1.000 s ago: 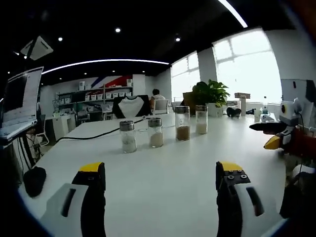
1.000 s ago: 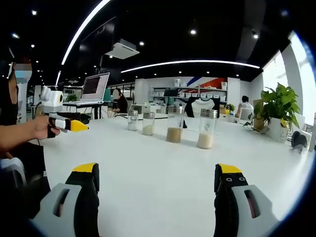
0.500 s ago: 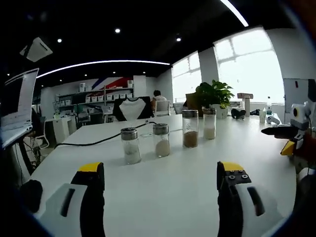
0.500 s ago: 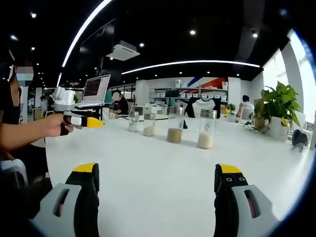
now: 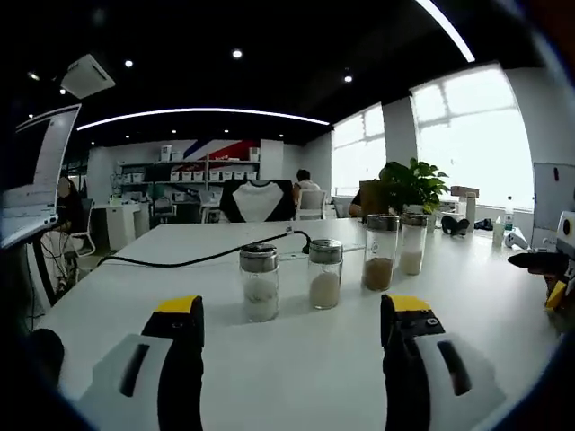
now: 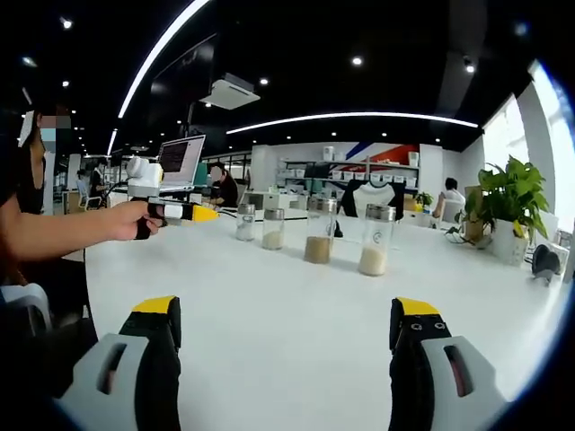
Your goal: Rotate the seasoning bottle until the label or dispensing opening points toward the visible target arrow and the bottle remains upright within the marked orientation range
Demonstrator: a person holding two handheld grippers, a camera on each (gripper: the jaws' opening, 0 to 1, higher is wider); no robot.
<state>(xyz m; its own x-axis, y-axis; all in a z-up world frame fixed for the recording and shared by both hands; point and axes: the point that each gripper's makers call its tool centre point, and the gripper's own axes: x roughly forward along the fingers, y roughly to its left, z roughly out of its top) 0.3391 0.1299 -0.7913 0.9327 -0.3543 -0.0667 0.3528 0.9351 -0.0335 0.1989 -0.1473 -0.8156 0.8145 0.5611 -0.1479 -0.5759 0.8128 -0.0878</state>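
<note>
White surface [image 5: 296, 359] spreads across an open office with dark ceiling, strip lights and bright windows. Four seasoning bottles stand upright on it in a row, each with a metal cap. In the left gripper view the nearest bottle [image 5: 260, 284] holds pale powder, the second bottle [image 5: 324, 275] a cream one, the third bottle [image 5: 380, 252] a brown one, and the fourth bottle [image 5: 413, 243] a pale one; the last two are taller. In the right gripper view the fourth bottle [image 6: 375, 239] carries a small round mark on its glass, too small to read. No other writing can be read.

Left tool [image 5: 292, 314] has its yellow-tipped jaws wide apart, holding nothing, just short of the nearest two bottles. Right tool [image 6: 286, 314] is likewise spread wide and empty, well apart from the row. A black cable [image 5: 198, 259] runs over the surface behind the bottles. A potted plant [image 5: 409, 184] stands near the window, and a laptop [image 6: 180, 162] sits at the far side. A person's hand [image 6: 135, 218] grips the left tool in the right gripper view.
</note>
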